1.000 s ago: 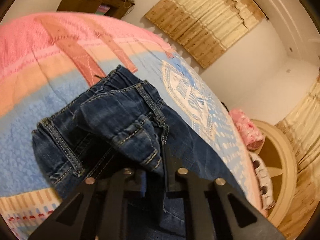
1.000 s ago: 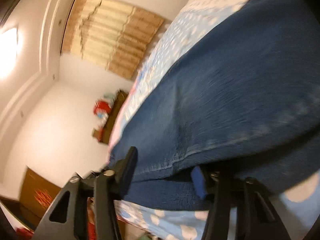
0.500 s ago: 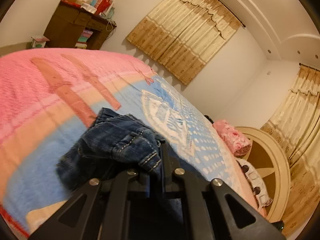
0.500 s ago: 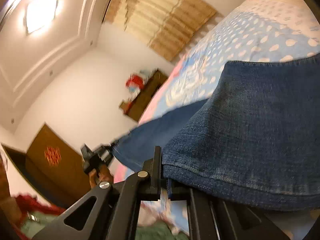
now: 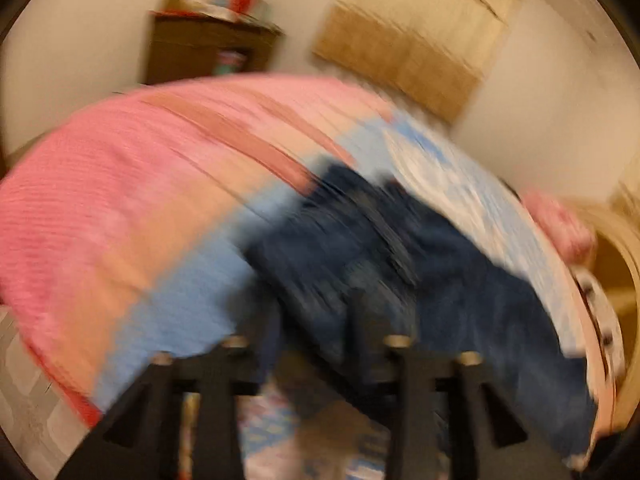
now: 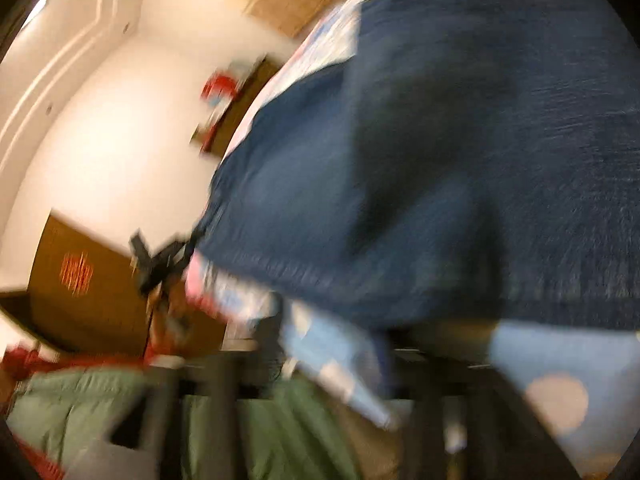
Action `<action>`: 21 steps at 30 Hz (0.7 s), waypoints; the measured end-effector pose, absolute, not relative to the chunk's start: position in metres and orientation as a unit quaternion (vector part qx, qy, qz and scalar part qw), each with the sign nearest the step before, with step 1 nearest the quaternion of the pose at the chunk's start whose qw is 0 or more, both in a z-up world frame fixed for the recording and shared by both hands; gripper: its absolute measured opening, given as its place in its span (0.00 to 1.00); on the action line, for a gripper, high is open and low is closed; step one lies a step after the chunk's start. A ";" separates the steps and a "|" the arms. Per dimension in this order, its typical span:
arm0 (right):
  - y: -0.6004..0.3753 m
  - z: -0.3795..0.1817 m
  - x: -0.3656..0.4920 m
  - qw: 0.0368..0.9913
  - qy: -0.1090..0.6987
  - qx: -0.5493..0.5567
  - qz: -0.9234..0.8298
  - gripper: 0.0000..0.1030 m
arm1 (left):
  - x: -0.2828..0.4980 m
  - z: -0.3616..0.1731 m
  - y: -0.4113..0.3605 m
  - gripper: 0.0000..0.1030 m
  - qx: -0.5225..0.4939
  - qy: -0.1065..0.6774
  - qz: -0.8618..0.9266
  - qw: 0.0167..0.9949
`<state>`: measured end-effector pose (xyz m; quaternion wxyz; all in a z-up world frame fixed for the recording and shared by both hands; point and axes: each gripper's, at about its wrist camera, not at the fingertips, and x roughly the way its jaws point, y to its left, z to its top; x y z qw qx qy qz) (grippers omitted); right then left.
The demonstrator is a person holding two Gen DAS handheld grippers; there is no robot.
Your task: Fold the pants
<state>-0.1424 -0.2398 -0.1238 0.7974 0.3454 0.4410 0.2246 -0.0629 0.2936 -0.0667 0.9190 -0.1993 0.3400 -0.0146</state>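
Observation:
Dark blue jeans [image 5: 360, 248] lie bunched at the waist on the pink and blue bedspread [image 5: 120, 200]; the picture is blurred by motion. My left gripper [image 5: 316, 320] is at their near edge, jaws opening, with denim between the parted fingers but not pinched. In the right wrist view the jeans' leg [image 6: 460, 160] spreads flat over the dotted blue bedspread [image 6: 560, 360]. My right gripper [image 6: 328, 344] sits just below the hem, its jaws opening, and only bedspread shows between them. The left gripper [image 6: 160, 256], with a hand behind it, shows at the far end of the jeans.
A dark wooden cabinet [image 5: 208, 52] and beige curtains [image 5: 408, 40] stand beyond the bed. A pink pillow [image 5: 560, 228] lies by the round headboard [image 5: 624, 280]. A brown door [image 6: 80, 272] and something green [image 6: 80, 400] show below the bed's edge.
Both grippers were shut on the denim half a second ago; now their jaws stand apart and the jeans lie released on the bed. Both views have swung and blurred.

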 end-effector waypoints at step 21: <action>-0.215 -0.061 0.118 0.838 0.418 0.274 0.219 0.76 | 0.044 -0.078 0.232 0.56 -0.130 0.330 -0.006 0.935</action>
